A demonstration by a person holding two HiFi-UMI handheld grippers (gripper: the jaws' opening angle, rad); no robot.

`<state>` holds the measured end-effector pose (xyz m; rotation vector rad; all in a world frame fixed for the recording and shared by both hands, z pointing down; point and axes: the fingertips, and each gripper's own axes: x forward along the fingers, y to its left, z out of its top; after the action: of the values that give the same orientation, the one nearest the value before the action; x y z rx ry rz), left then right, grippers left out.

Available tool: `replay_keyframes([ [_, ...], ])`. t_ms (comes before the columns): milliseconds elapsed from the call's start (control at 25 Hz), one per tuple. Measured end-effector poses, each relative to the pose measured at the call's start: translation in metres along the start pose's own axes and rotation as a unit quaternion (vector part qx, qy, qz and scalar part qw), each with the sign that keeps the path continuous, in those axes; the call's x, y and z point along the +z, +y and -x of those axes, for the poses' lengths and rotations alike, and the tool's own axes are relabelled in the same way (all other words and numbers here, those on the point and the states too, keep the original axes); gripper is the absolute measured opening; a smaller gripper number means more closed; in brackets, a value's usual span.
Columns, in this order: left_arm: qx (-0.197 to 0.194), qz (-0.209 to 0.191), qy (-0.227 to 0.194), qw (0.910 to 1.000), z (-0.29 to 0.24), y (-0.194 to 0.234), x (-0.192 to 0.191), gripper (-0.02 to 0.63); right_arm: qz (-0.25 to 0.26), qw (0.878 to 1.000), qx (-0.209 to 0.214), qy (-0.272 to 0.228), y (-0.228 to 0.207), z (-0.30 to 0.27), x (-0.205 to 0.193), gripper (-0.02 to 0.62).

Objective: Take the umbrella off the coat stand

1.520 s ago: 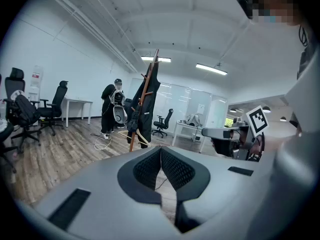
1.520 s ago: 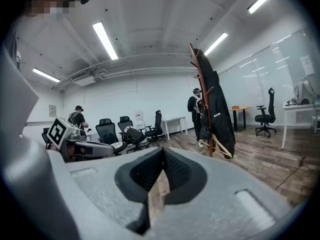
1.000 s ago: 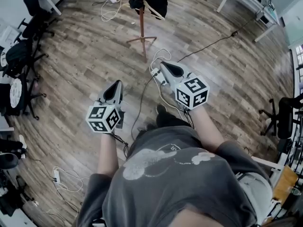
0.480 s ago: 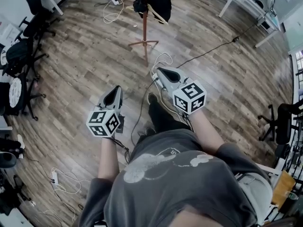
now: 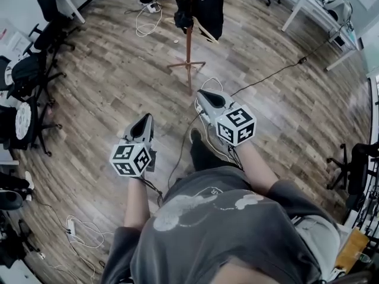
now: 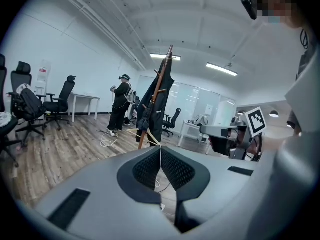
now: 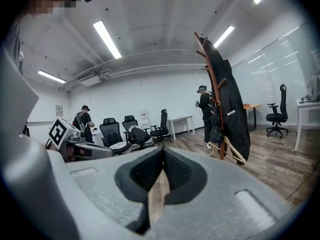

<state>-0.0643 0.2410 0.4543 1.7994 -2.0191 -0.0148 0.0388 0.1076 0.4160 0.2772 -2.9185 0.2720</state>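
Plainly, the main risk lies in the reach itself. The slim reddish-brown wooden coat stand [image 5: 188, 43] rests on a small tripod out on the open wood-plank floor [image 5: 106, 81], well apart from both grippers. A long black coat [image 5: 210, 5] hangs on one side of it, so a sideways tug could tip the whole thing.

The umbrella, as I judge it, is the small dark folded bundle [image 5: 183, 20] hanging against the pole below the top pegs. It sits just beside the coat and a pale wooden hanger [image 7: 234, 150], and a careless grab could catch either one instead. White cable loops [image 5: 207, 86] lie by the stand's feet, where a shoe could snag.

Both forearms are stretched forward at waist height, aimed toward the stand and tipped slightly downward. The grey left gripper [image 5: 144, 122] sits lower in the head view, its jaws pressed together on nothing. The grey right gripper [image 5: 204, 95] is nearer the stand's feet, its tips likewise meeting and empty, so both must open before any grasp.
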Motion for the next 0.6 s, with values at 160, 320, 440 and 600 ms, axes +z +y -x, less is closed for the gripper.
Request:
replay_keyframes([
  [160, -0.007, -0.01, -0.001, 0.9999, -0.037, 0.015, 0.022, 0.009, -0.014, 1.0, -0.007, -0.006, -0.038, -0.029, 0.012, -0.002],
  [320, -0.008, -0.017, 0.0, 0.9998, -0.077, 0.033, 0.045, 0.009, -0.024, 1.0, -0.017, -0.011, -0.08, -0.061, 0.026, -0.002],
  [440, -0.005, -0.018, 0.002, 0.9998, -0.105, 0.046, 0.06, 0.009, -0.03, 0.999, -0.02, -0.011, -0.108, -0.082, 0.036, -0.002],
  [600, -0.004, -0.016, 0.005, 0.9998, -0.137, 0.058, 0.075, 0.009, -0.036, 0.999, -0.024, -0.011, -0.139, -0.104, 0.047, -0.002],
])
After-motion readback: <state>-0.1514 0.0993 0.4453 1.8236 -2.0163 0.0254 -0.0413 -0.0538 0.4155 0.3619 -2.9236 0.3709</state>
